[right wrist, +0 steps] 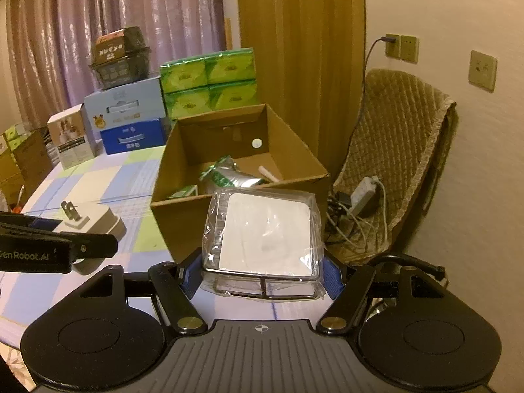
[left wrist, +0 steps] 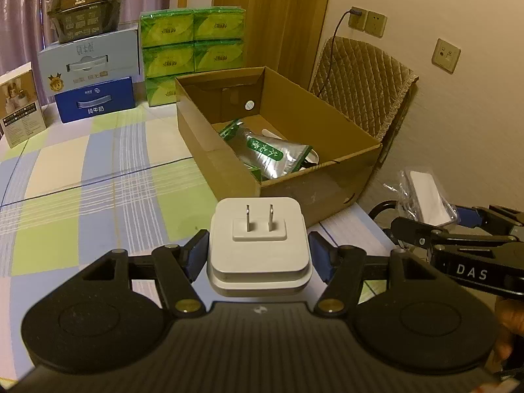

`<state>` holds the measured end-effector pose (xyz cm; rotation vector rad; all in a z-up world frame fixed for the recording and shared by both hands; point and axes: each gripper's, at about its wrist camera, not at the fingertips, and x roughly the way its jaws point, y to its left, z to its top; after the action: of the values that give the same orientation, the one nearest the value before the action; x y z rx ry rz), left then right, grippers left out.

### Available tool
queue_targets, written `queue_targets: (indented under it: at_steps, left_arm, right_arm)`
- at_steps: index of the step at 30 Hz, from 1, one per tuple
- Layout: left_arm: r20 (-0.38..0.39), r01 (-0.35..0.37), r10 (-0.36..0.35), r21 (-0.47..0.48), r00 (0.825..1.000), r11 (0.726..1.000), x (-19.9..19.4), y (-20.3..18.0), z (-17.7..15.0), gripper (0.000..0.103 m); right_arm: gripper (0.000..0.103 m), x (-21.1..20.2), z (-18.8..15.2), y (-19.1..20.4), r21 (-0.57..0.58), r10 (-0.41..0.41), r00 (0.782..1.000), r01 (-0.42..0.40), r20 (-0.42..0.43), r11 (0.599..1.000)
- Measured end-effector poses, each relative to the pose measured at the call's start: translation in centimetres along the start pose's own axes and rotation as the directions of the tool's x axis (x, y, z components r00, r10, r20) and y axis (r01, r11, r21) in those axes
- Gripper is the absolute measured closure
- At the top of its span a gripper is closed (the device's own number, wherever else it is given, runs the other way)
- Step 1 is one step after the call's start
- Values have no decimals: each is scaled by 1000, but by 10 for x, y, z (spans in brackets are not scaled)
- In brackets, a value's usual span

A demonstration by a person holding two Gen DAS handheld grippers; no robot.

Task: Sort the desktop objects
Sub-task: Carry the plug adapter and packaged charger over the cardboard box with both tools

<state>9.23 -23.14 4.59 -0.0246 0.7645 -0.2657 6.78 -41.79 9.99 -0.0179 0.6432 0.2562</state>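
Left gripper [left wrist: 258, 255] pinches a white plug adapter [left wrist: 258, 245] between its blue pads, the 2 metal prongs pointing up toward the camera. From the right wrist view the same adapter [right wrist: 95, 221] shows at the left, held just above the checked tablecloth [right wrist: 98, 177].

Right gripper [right wrist: 262, 270] clamps a white box in clear plastic wrap [right wrist: 265, 232] between its blue pads [right wrist: 332, 278], the flat white face turned up and crinkled wrap bulging at the sides. In the left wrist view that wrapped box [left wrist: 425, 196] sits at the far right edge, off the side of the table, with the right gripper's black arm marked DAS below it.

Just beyond both grippers stands an open cardboard box [left wrist: 311, 183] on the tablecloth [left wrist: 98, 180], its near wall close to the held things. Inside it lie a silver and green foil pouch [left wrist: 271, 154] and a small white stick-like item [right wrist: 268, 173]; other bits there are too hidden to name.

Right of the cardboard box is a chair with a quilted tan cover [right wrist: 402, 137], and on its seat a white power strip with tangled cables [right wrist: 360, 196].

Farther back, against the curtain [right wrist: 131, 9], are stacked green tissue packs [left wrist: 193, 46], a pale blue carton on a dark blue carton [left wrist: 95, 101], and a dark package on top [left wrist: 85, 9]. Wall sockets [left wrist: 366, 21] sit above the chair, 1 with a cable plugged in.
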Motion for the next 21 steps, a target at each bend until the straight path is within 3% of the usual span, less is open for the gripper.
queue_targets:
  at_steps: [21]
  left_arm:
    - [16, 27, -27, 5, 999, 1000, 8, -23, 27, 43]
  right_arm:
    - [35, 8, 26, -16, -47, 0, 1000, 1, 17, 999]
